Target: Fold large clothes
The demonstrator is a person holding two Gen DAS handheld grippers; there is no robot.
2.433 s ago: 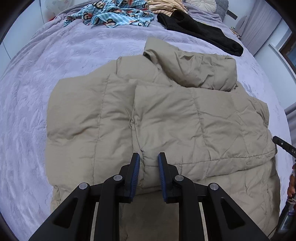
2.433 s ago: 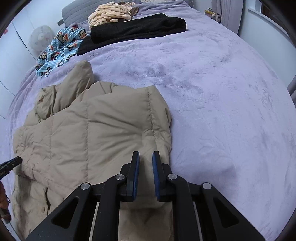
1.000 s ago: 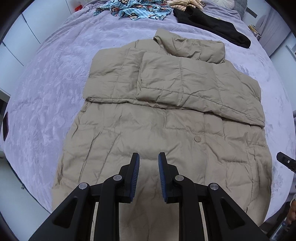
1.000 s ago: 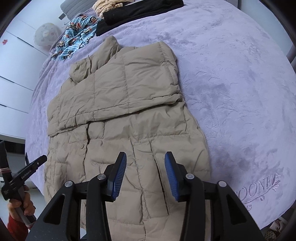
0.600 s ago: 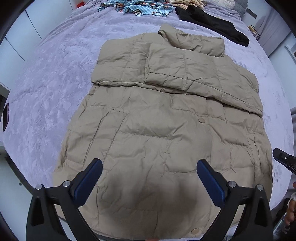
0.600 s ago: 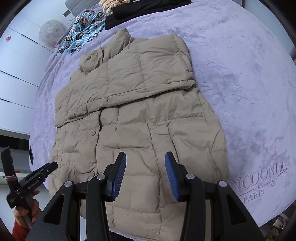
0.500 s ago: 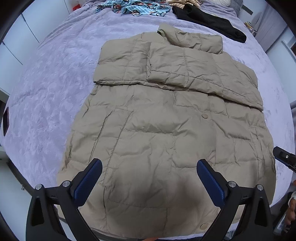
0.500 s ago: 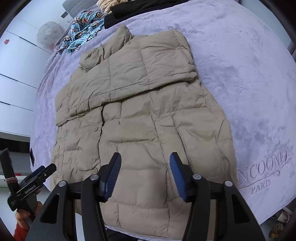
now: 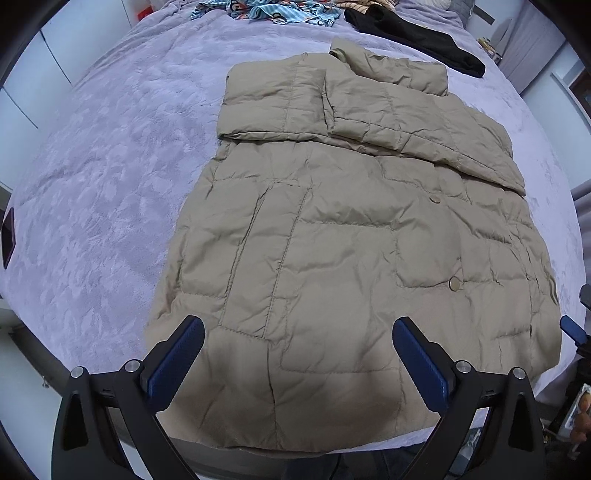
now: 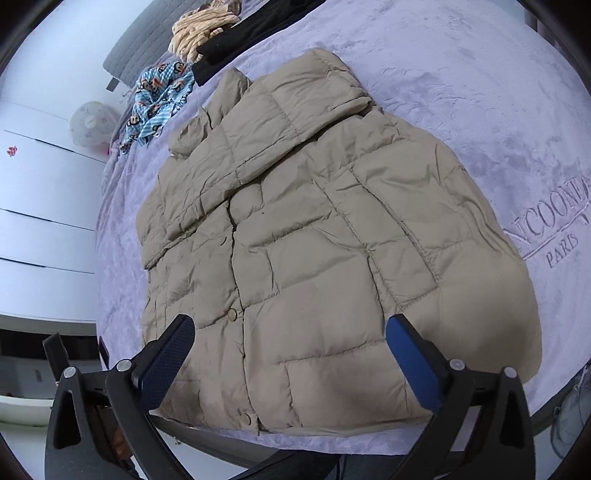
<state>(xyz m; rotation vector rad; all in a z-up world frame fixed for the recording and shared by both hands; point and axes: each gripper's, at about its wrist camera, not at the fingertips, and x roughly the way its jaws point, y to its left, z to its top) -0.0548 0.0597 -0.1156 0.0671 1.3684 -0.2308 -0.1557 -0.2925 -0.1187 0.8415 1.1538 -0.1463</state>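
Beige puffer jacket (image 9: 351, 258) on the bed (image 9: 110, 166): sleeves folded across chest, body fold outstanding; my left claw (image 9: 297, 354) and right claw (image 10: 290, 352), just spread wide, grasp nothing.

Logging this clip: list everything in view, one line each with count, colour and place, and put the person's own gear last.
puffer jacket: 1, beige, flat on the bed with both sleeves folded across the chest, hem at the near edge.
snap buttons: at least 3, brass-coloured, along the jacket front.
bedspread: 1, lilac plush, covering the bed; embroidered lettering near the right edge.
black garment: 1, black, far end of the bed.
cartoon-print garment: 1, blue with monkey faces, far end.
striped garment: 1, cream and tan, far end beside the black one.
round cushion: 1, white, by the headboard.
left gripper: 1, black with blue pads, open above the hem.
right gripper: 1, same colours, open above the hem.
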